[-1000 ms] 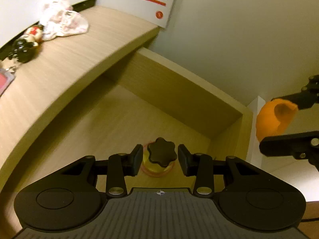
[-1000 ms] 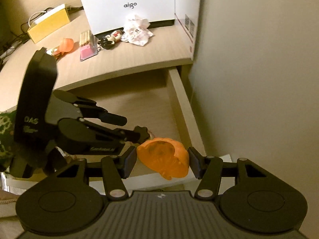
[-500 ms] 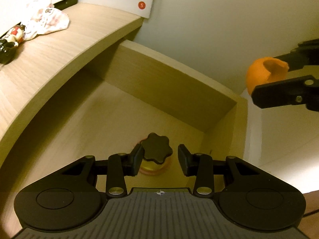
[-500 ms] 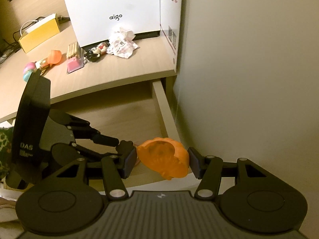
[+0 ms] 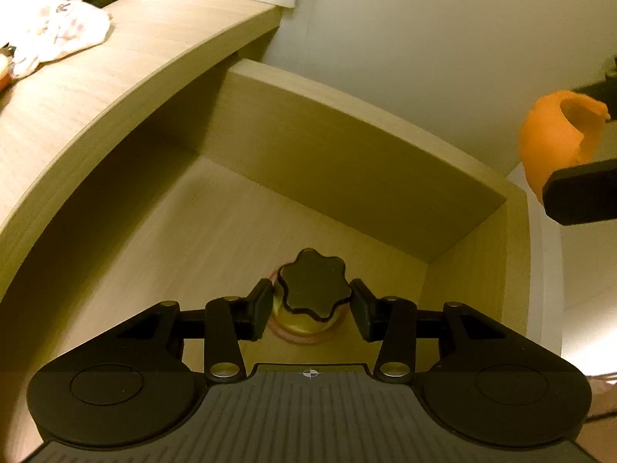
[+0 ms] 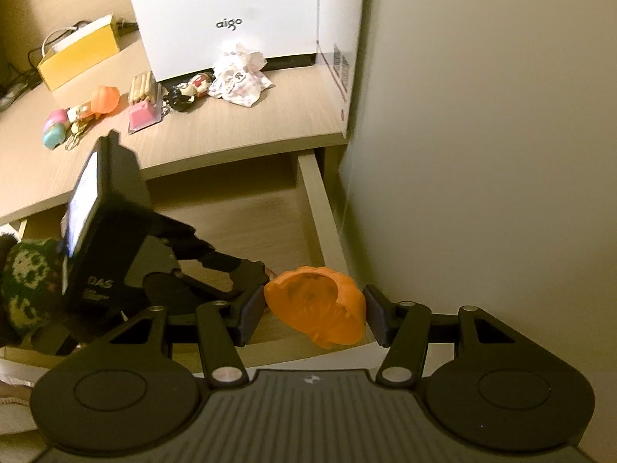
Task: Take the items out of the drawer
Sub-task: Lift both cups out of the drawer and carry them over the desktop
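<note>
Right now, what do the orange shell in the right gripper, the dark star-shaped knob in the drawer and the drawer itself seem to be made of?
Orange shell: probably thin moulded plastic, slightly translucent, with a ragged rim.
Dark star-shaped knob: likely hard plastic, smooth and matte, on a shiny yellowish base, perhaps brass or plastic.
Drawer: pale wood-grain board, probably laminate, with even printed streaks and a flat matte face.
</note>
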Demonstrator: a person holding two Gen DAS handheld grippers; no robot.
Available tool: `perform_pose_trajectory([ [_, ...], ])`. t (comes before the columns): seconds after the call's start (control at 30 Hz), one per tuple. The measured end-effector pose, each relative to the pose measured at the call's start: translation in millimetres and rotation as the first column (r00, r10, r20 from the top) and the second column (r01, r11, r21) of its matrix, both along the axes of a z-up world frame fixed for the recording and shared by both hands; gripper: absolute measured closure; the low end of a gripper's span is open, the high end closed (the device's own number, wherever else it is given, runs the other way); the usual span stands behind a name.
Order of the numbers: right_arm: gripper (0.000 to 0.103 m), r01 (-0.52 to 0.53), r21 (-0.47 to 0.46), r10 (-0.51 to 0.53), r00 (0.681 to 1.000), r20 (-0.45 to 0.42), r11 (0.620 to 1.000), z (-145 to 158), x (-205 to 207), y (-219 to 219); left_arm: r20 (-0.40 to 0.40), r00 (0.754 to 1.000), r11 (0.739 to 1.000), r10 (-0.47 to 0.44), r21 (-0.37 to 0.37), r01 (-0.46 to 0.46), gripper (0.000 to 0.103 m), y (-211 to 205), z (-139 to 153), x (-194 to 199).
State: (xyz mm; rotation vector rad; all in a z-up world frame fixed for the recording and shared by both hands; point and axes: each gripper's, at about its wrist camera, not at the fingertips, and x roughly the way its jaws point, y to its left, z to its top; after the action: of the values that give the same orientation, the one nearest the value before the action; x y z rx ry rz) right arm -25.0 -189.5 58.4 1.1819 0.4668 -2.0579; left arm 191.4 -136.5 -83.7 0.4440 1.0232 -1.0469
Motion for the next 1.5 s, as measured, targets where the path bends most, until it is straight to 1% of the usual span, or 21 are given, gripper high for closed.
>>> perform_pose_trajectory([
  [0.07, 0.047, -0.026, 0.006, 0.026, 1.000, -0.014, 1.000, 1.3, 0.1, -3.1, -0.015, 1.000, 1.000, 0.009, 0.000, -0.009, 0.059, 4.0, 2.0, 2.0],
  [0.17, 0.047, -0.042, -0.001, 0.042, 0.999, -0.019, 0.999, 4.4, -1.7, -7.7, -0.025, 0.999, 1.000, 0.024, -0.001, -0.024, 0.060, 18.5, 10.5, 1.8],
  [0.27, 0.047, -0.065, -0.008, 0.065, 0.998, -0.002, 0.998, 3.4, -2.3, -16.3, -0.029, 0.998, 0.999, 0.046, -0.012, -0.047, 0.060, 44.2, 24.3, -0.6],
  [0.33, 0.047, -0.086, -0.018, 0.086, 0.996, 0.015, 0.996, 2.2, -1.1, -25.6, -0.022, 0.996, 0.996, 0.090, -0.023, -0.091, 0.060, 65.2, 37.3, -1.0],
  [0.37, 0.047, -0.096, -0.026, 0.097, 0.995, 0.024, 0.995, 2.1, -0.9, -31.9, -0.015, 0.993, 0.993, 0.116, -0.035, -0.117, 0.060, 74.2, 45.7, -0.4],
  [0.47, 0.047, -0.133, -0.079, 0.136, 0.990, 0.035, 0.988, 11.8, -2.3, -51.7, 0.000, 0.977, 0.967, 0.215, -0.138, -0.213, 0.060, 111.0, 89.2, -0.1],
  [0.5, 0.047, -0.147, -0.104, 0.151, 0.988, 0.030, 0.984, 18.3, -3.7, -58.8, 0.021, 0.967, 0.951, 0.255, -0.183, -0.247, 0.060, 125.1, 108.1, 1.0],
  [0.57, 0.047, -0.180, -0.159, 0.181, 0.983, -0.007, 0.971, 35.4, -8.0, -74.6, 0.072, 0.940, 0.921, 0.334, -0.236, -0.309, 0.060, 145.9, 134.9, 6.7],
  [0.63, 0.047, -0.212, -0.205, 0.204, 0.977, -0.058, 0.956, 52.6, -14.5, -92.6, 0.113, 0.891, 0.873, 0.440, -0.285, -0.395, 0.060, 169.0, 157.4, 18.8],
  [0.67, 0.047, -0.224, -0.221, 0.210, 0.974, -0.083, 0.949, 59.8, -19.3, -103.4, 0.126, 0.860, 0.845, 0.494, -0.303, -0.441, 0.060, 181.1, 165.3, 26.7],
  [0.7, 0.047, -0.235, -0.233, 0.216, 0.971, -0.106, 0.944, 64.9, -24.5, -114.1, 0.138, 0.839, 0.828, 0.527, -0.307, -0.470, 0.060, 189.4, 168.3, 34.2],
  [0.77, 0.047, -0.252, -0.232, 0.220, 0.963, -0.157, 0.939, 71.2, -34.9, -136.6, 0.160, 0.802, 0.803, 0.575, -0.296, -0.517, 0.060, 202.2, 166.6, 48.9],
  [0.8, 0.047, -0.259, -0.230, 0.221, 0.959, -0.178, 0.938, 72.7, -39.2, -146.1, 0.156, 0.786, 0.788, 0.599, -0.290, -0.543, 0.060, 206.3, 163.2, 55.1],
  [0.83, 0.047, -0.258, -0.230, 0.216, 0.957, -0.192, 0.938, 72.9, -44.8, -155.5, 0.145, 0.773, 0.774, 0.617, -0.285, -0.565, 0.060, 209.9, 159.3, 60.4],
  [0.9, 0.047, -0.244, -0.230, 0.198, 0.958, -0.206, 0.942, 70.7, -54.6, -169.1, 0.131, 0.761, 0.761, 0.635, -0.278, -0.587, 0.060, 210.5, 151.7, 68.8],
  [1.03, 0.047, -0.216, -0.201, 0.169, 0.960, -0.225, 0.956, 54.1, -71.6, -190.5, 0.127, 0.763, 0.766, 0.633, -0.246, -0.594, 0.060, 201.0, 135.9, 76.2],
  [1.27, 0.047, -0.170, -0.155, 0.146, 0.977, -0.154, 0.973, 14.9, -98.4, -210.4, 0.126, 0.769, 0.775, 0.627, -0.208, -0.597, 0.060, 189.3, 114.6, 94.5],
  [1.3, 0.047, -0.161, -0.153, 0.140, 0.980, -0.140, 0.975, 9.9, -101.6, -212.1, 0.130, 0.768, 0.774, 0.627, -0.211, -0.597, 0.060, 187.7, 111.9, 96.8],
  [1.33, 0.047, -0.157, -0.152, 0.137, 0.982, -0.133, 0.976, 6.4, -103.6, -213.3, 0.130, 0.773, 0.779, 0.621, -0.218, -0.588, 0.060, 186.7, 110.2, 98.1],
  [1.47, 0.047, -0.166, -0.155, 0.147, 0.981, -0.127, 0.974, -2.6, -107.9, -218.6, 0.155, 0.764, 0.776, 0.626, -0.226, -0.590, 0.058, 183.8, 105.7, 107.8],
  [1.5, 0.052, -0.170, -0.153, 0.152, 0.981, -0.125, 0.973, -4.9, -108.5, -220.8, 0.157, 0.761, 0.773, 0.629, -0.225, -0.593, 0.058, 183.9, 103.6, 110.7],
])
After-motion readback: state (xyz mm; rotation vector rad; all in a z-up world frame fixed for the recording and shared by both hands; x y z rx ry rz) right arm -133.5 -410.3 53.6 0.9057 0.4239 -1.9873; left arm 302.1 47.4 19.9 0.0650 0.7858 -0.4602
